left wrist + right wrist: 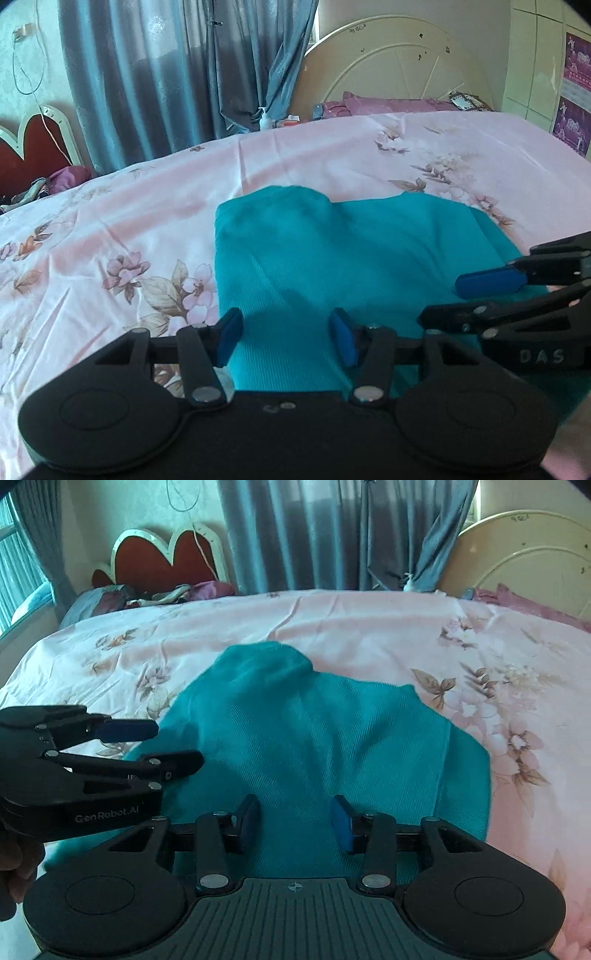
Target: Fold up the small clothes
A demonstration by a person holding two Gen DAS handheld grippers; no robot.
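Observation:
A teal ribbed garment (332, 251) (314, 738) lies folded on the pink floral bedsheet (110, 229) (369, 627), with a raised fold at its far left corner. My left gripper (286, 332) hovers over the garment's near left part, its blue pads apart with nothing between them. My right gripper (295, 814) hangs over the near middle of the garment, also open and empty. Each gripper shows in the other's view: the right gripper (458, 301) at the garment's right edge, the left gripper (173, 746) at its left edge, held by a hand.
The bed spreads wide around the garment. A cream round headboard (399, 62) with purple pillows (388, 105) stands at the far right, blue-grey curtains (166, 74) behind. A second bed with a red headboard (162, 559) and piled clothes sits far left. A white bottle (265, 119) stands by the curtains.

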